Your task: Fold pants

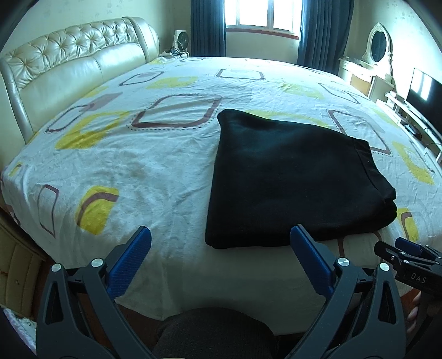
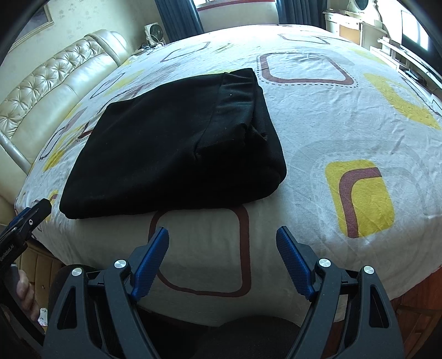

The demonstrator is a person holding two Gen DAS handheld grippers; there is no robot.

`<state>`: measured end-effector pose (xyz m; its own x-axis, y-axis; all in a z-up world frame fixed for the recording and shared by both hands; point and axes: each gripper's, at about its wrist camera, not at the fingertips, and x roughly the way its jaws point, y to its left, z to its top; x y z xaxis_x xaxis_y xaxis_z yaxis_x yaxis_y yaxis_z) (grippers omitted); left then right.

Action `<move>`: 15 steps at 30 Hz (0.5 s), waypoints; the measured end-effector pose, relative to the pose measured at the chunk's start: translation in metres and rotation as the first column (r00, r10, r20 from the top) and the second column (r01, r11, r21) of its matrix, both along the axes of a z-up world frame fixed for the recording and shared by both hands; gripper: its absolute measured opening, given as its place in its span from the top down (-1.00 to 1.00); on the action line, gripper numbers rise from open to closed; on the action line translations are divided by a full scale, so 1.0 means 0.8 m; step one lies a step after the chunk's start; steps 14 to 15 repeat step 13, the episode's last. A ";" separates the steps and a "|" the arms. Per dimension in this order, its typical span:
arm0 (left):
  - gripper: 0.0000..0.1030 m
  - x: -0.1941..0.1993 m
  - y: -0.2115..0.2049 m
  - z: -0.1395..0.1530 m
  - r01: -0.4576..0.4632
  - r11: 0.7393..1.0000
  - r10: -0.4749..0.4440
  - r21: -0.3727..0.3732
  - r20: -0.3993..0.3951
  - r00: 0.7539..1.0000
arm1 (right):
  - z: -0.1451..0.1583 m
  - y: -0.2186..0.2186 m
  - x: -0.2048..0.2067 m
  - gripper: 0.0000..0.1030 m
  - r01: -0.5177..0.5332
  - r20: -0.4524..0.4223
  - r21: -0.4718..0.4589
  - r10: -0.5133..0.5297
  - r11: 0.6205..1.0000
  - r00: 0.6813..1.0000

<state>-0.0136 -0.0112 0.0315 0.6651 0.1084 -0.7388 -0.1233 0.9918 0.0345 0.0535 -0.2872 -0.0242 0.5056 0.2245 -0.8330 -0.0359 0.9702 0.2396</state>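
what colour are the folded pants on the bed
Black, plain with no pattern. The pants show best in the right wrist view.

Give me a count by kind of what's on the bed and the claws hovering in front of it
Folded black fabric pants on the patterned white bedsheet: 1
Open black claws with blue pads, left claw and right claw: 2
Total: 3

Patterned bedsheet (image 1: pixel 165 154), tufted cream headboard (image 1: pixel 69 55), bright window (image 1: pixel 262 13), blue curtains (image 1: pixel 207 27), dresser mirror (image 1: pixel 379 42)
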 end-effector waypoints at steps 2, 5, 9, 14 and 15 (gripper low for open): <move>-0.95 0.005 -0.006 0.013 0.079 0.997 -0.079 0.022 -0.003 0.997 | -0.001 -0.002 0.001 -0.53 0.000 -0.008 0.009 0.000 1.000 1.000; -0.95 0.017 0.007 0.028 0.092 0.995 -0.093 0.036 0.026 0.995 | 0.004 -0.008 0.004 -0.53 0.004 -0.025 0.045 -0.003 0.999 1.000; -0.95 0.074 0.077 0.028 0.012 1.000 -0.012 -0.012 0.010 1.000 | 0.041 -0.033 0.031 -0.53 0.020 0.019 0.130 -0.023 0.991 1.000; -0.95 0.169 0.182 -0.005 -0.170 0.984 0.171 0.045 -0.030 0.985 | 0.077 -0.071 0.116 -0.65 0.081 0.127 0.098 -0.093 0.992 0.987; -0.95 0.169 0.182 -0.005 -0.170 0.984 0.171 0.045 -0.030 0.985 | 0.077 -0.071 0.116 -0.65 0.081 0.127 0.098 -0.093 0.992 0.987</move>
